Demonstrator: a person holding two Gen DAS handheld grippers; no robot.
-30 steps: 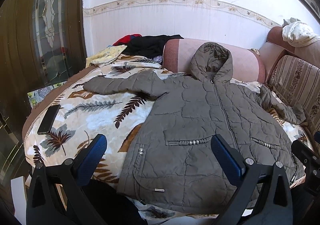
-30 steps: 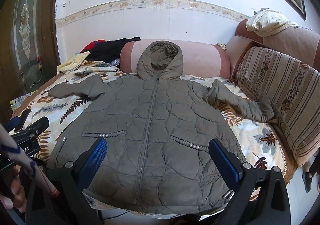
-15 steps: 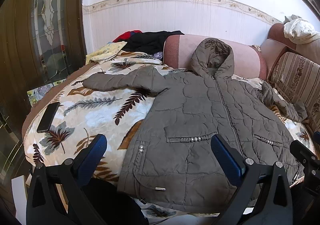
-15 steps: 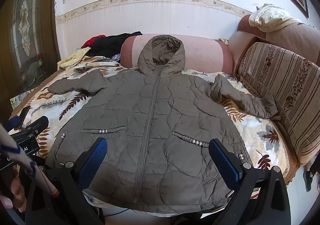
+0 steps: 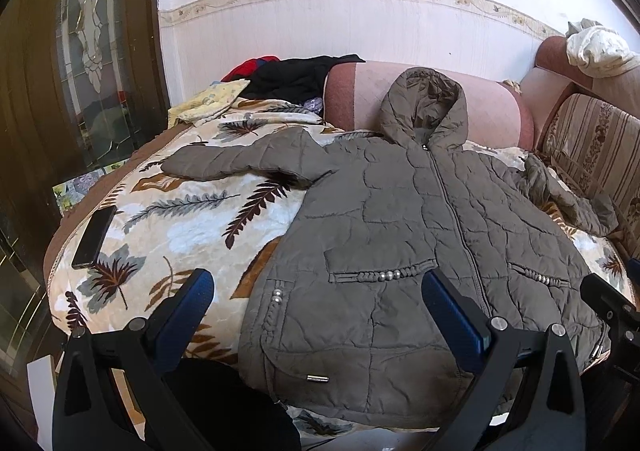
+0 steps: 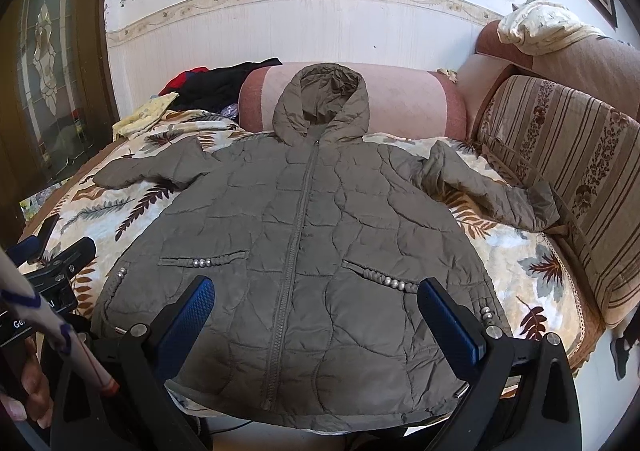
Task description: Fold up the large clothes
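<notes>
An olive quilted hooded coat lies face up on a leaf-print blanket, zipped, its hood against a pink bolster and both sleeves spread out sideways. My left gripper hovers open over the coat's lower left hem, nothing between its blue pads. My right gripper is open too, held above the bottom hem near the zip. Neither touches the fabric. The left gripper's body shows at the left edge of the right wrist view, with a hand below it.
A black phone rests on the blanket's left corner. Dark and red clothes and a yellow cloth are piled at the back left. A striped sofa back borders the right side, a white cloth on top. A glass-panelled wooden door stands left.
Both grippers have tilted slightly downward and edged closer to the coat; the coat sits a little higher in each view. Nothing was grasped and the coat has not moved.
</notes>
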